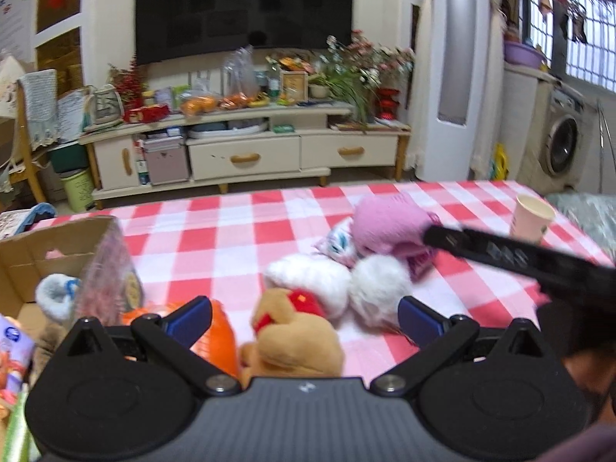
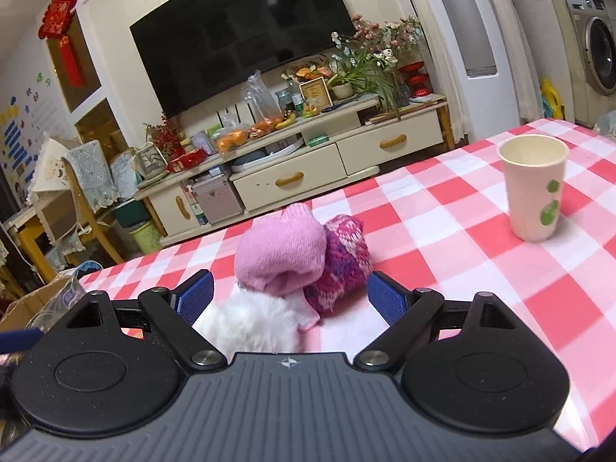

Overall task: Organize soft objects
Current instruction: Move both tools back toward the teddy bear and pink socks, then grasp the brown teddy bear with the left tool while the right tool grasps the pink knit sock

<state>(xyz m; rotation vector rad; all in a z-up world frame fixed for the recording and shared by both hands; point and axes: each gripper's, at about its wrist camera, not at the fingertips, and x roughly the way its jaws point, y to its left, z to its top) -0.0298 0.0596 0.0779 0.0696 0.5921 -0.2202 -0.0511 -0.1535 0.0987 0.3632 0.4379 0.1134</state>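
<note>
**On the checked tablecloth: soft toys and knits between two spread grippers**

On the red-and-white checked tablecloth [image 1: 215, 238] a small heap of soft things lies near the middle. A pink knitted hat [image 2: 281, 250] sits on top, touching a purple-and-pink knitted piece [image 2: 342, 265] on its right side. Just in front of them are two white fluffy balls [image 1: 338, 288], side by side and touching, and a small printed cloth with blue marks [image 1: 338, 244] is tucked between the balls and the hat.

The left gripper [image 1: 304, 321] has its jaws spread wide and grips nothing. A brown plush bear with a red bow [image 1: 292, 335] lies between its fingers, close to the camera, touching neither blue pad as far as can be seen. An orange soft thing [image 1: 215, 331] lies just left of the bear, partly behind the left finger.

The right gripper [image 2: 290, 296] is likewise spread wide and empty. It points at the hat pile, with one white ball low between its fingers. In the left wrist view it reaches in from the right, its tip at the hat.

A cardboard box [image 1: 46, 246] stands at the table's left edge, holding a grey-blue fuzzy item [image 1: 56, 296] and a clear plastic bag [image 1: 109, 273]. A paper cup [image 2: 533, 186] stands upright, well apart to the right.
</note>
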